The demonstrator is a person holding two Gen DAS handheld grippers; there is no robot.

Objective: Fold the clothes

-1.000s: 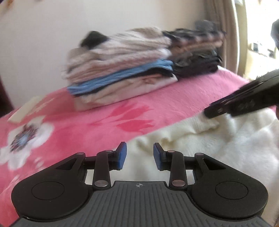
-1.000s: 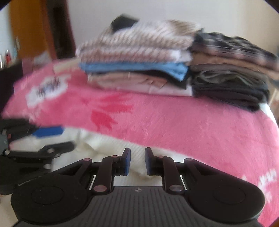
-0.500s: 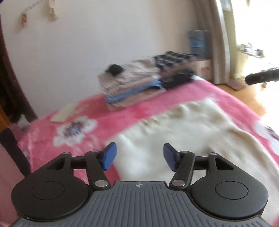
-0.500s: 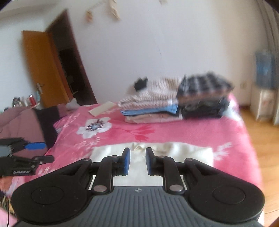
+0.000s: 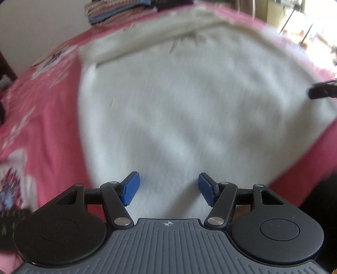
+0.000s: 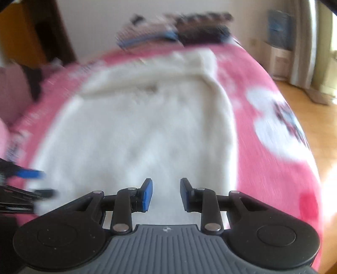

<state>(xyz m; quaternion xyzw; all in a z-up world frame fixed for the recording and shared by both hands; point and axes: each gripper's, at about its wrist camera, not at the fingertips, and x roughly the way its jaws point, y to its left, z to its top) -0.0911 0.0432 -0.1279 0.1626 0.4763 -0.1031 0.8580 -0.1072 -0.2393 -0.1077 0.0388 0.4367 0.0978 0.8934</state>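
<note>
Left wrist view: cream knit garment (image 5: pixel 179 101) spread flat over pink floral blanket (image 5: pixel 42 118), filling most of the frame; heavy blur throughout.
Right wrist view: same garment (image 6: pixel 137 130) seen from its other side, pink blanket (image 6: pixel 263 109) bare to the right, wooden floor (image 6: pixel 316 109) beyond the bed edge.
Done so far: folded stack (image 5: pixel 118 12) of striped, blue and dark clothes sitting at the far end of the bed, well apart from both grippers; same pile (image 6: pixel 172 31) smeared by blur in the right view.
Cream garment, fold state: a ridge or fold line visible across the far end, near the stack; body otherwise lying open in one layer as far as the blur allows; probably at most a first fold made.
Left to do: by judgement, near edge to be picked up and carried over toward the far end, then the bundle added to the stack.
Left gripper (image 5: pixel 167 188): blue pads well apart, nothing between them; near part of the garment directly beneath and ahead of the tips, contact not discernible.
Right gripper (image 6: pixel 166 195): jaws opening, gap narrower than the left one's, nothing between the pads; garment's near edge just below and ahead, its right border close to the right pad.
Grippers relative to each other: right one's tip poking in at the right edge of the left view, left one's blue pad at the left edge of the right view; cloth lying between the two.
</note>
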